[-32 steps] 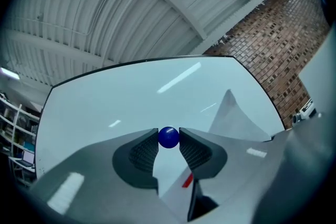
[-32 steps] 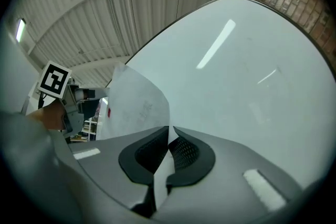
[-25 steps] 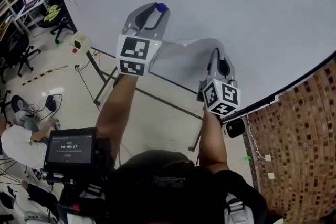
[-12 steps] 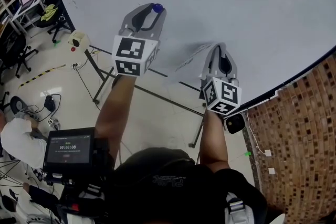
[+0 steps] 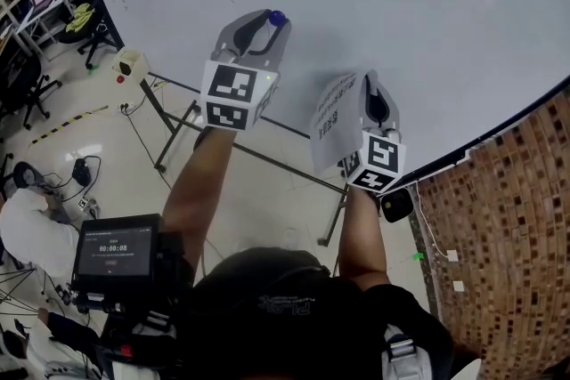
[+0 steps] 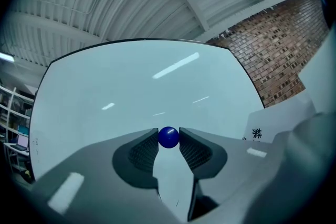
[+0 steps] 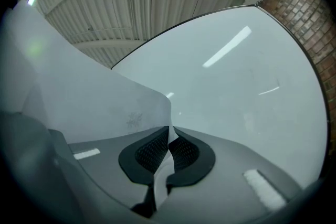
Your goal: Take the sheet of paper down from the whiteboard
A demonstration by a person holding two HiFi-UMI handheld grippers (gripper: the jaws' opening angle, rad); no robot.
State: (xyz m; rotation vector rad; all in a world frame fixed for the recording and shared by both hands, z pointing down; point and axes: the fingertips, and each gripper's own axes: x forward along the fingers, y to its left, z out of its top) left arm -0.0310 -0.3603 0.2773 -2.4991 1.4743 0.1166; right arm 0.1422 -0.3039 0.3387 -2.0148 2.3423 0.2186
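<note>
The take-down looks nearly done: the right claw (image 7: 169, 139) pinches the paper (image 5: 334, 122), which curls free just left of it near the whiteboard (image 5: 401, 4), the left claw (image 5: 272, 20) grips a blue magnet (image 6: 168, 137), and next the paper needs carrying clear without tearing.

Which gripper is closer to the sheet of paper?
Right. The right gripper is shut on the sheet of paper, at its edge; the left gripper, gripping a blue ball, sits apart, left of the sheet in the head view.
</note>
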